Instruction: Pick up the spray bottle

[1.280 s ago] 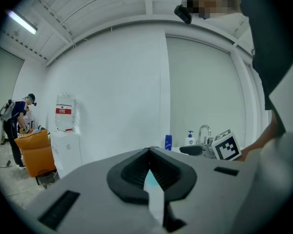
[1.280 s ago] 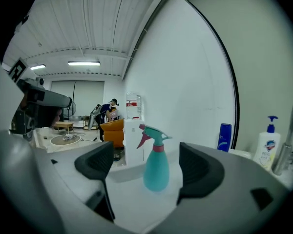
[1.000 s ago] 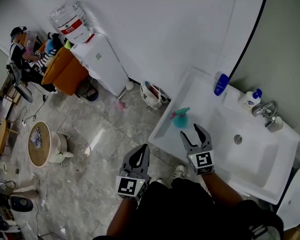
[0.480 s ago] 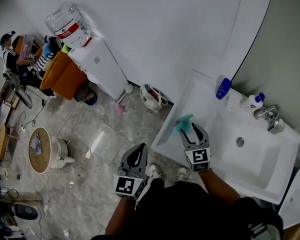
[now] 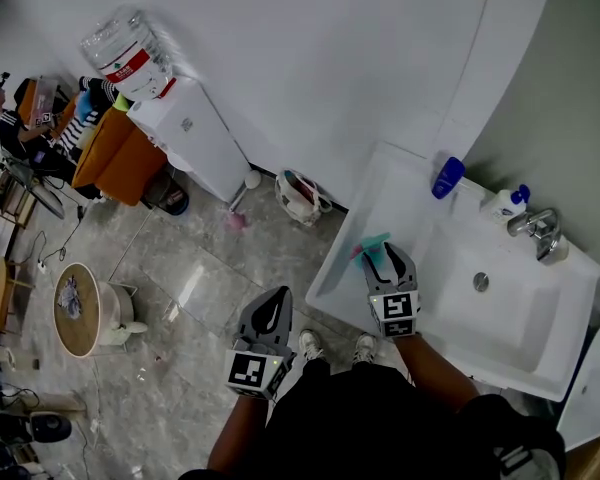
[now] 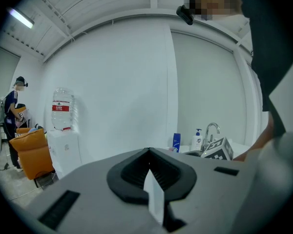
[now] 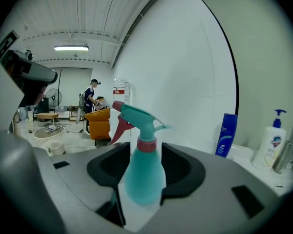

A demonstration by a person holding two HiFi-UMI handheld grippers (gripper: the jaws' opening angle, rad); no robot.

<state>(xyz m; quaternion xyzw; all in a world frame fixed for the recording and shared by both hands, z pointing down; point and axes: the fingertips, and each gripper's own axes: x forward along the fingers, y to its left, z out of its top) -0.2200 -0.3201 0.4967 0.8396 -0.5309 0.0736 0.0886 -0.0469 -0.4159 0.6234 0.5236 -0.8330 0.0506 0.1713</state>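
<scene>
Teal spray bottle (image 7: 144, 177) with pink trigger and collar, upright on sink's (image 5: 328, 280) left rim, right claw (image 5: 387, 256) just closing, pinching its body, left claw (image 6: 149, 151) pressed together, empty.

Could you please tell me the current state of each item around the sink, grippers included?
spray bottle: upright on the sink rim, between the right gripper jaws.
right gripper: jaws have just been closing, pads against the bottle's sides.
left gripper: shut, empty.
blue bottle: upright.
soap pump bottle: upright.
faucet: no stream visible.
</scene>
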